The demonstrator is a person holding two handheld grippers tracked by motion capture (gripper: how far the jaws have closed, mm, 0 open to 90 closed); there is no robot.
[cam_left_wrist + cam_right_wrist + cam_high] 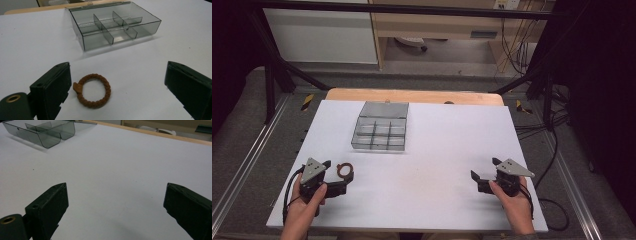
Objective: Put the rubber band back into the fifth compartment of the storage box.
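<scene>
While the left gripper point(338, 176) rests low at the surface's point(422, 190) left with jaws wide apart, the brown braided ring point(93, 90) lies flat between them, nearer the left jaw, touching neither. Farther back stands the clear divided box point(379, 127). At the right, the right gripper point(484, 173) gapes open over bare surface.

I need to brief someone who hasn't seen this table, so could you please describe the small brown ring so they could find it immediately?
On the white table, look to the near left, well in front of the clear divided box. The braided brown ring lies flat there, between the wide-open jaws of the left gripper. It is the one small, loose, brown item on the white surface.
</scene>
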